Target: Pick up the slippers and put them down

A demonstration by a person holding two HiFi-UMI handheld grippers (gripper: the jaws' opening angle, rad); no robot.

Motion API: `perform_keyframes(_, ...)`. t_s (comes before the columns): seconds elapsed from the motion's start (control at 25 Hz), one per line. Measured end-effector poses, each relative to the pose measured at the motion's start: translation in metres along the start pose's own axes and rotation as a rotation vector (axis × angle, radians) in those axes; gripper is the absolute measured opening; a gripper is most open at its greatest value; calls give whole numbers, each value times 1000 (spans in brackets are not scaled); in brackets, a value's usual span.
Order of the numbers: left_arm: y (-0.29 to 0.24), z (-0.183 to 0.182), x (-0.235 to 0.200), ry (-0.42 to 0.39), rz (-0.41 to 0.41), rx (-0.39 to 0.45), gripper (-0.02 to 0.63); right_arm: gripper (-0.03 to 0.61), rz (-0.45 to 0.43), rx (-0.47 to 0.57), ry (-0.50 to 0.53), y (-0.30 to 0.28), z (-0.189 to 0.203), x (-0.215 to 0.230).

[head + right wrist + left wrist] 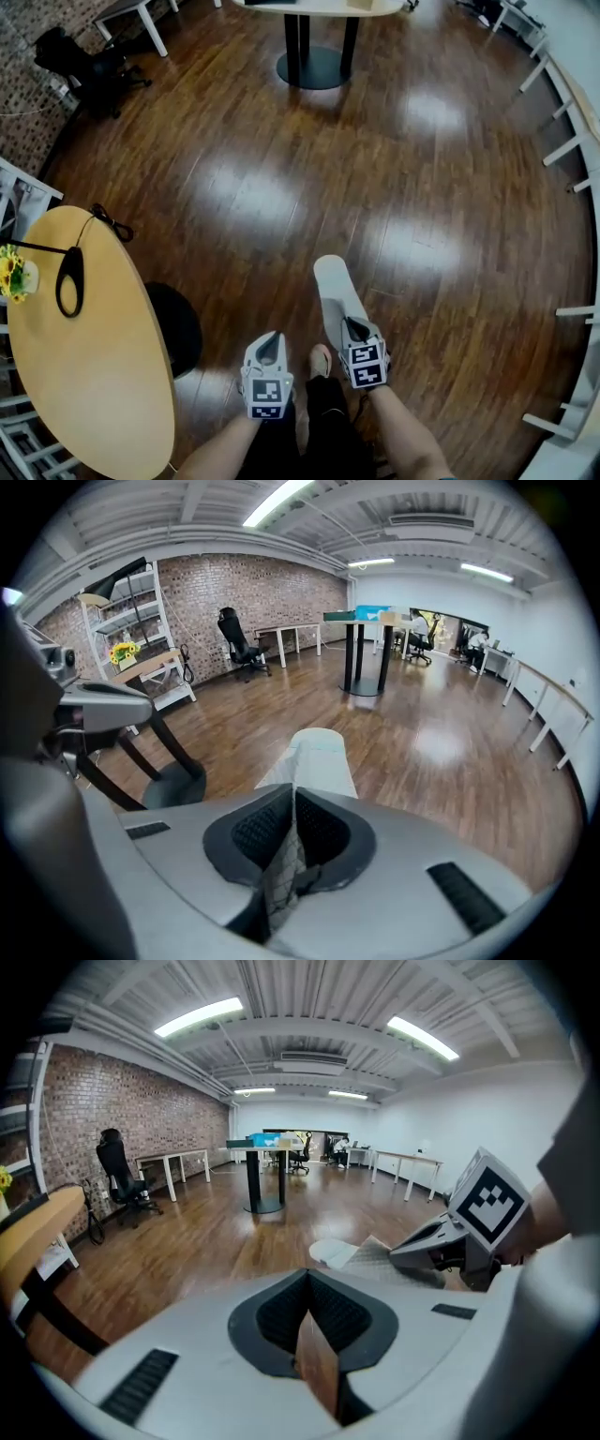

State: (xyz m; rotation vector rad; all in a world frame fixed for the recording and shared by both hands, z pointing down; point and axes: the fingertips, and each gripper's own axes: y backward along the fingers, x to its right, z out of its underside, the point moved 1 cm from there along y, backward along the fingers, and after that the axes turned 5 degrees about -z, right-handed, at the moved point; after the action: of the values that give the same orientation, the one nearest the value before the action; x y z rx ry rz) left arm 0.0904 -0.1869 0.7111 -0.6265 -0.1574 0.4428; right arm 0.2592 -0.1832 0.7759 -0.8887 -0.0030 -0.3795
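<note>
A white slipper (pixel 330 281) sticks out forward over the wooden floor, with my right gripper (pixel 352 330) shut on its near edge. In the right gripper view the grid-patterned sole sits pinched between the jaws of the right gripper (pixel 289 829), and the slipper (pixel 319 759) runs on ahead. My left gripper (pixel 267 345) hangs beside it to the left, with nothing in it. Seen from its own camera, the left gripper (pixel 305 1314) has its tips together, and only a sliver of floor shows behind them. The left gripper view also shows the right gripper (pixel 448 1241) and slipper (pixel 335 1252). No second slipper is visible.
A round yellow table (pixel 103 384) stands close on the left, carrying a black strap (pixel 69 279) and yellow flowers (pixel 11 272). A black round base (pixel 180 328) sits by it. Farther off are a pedestal table (pixel 315 56) and office chair (pixel 84 66). White railing (pixel 574 311) lines the right.
</note>
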Motion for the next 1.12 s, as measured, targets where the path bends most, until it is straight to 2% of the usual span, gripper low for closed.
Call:
perform_keyframes(0.24, -63, 55, -2, 16, 1, -52, 5, 28, -13, -26, -6, -78, 40, 20)
perform_keyframes(0.64, -96, 91, -15, 62, -33, -105, 5, 29, 2, -66, -10, -161, 54, 66)
perform_keyframes(0.84, -126, 96, -17, 56, -39, -98, 5, 29, 4, -69, -6, -196, 48, 82)
perform_keyframes(1.12, -205, 111, -23, 52, -27, -39, 5, 29, 8, -44, -24, -240, 62, 95)
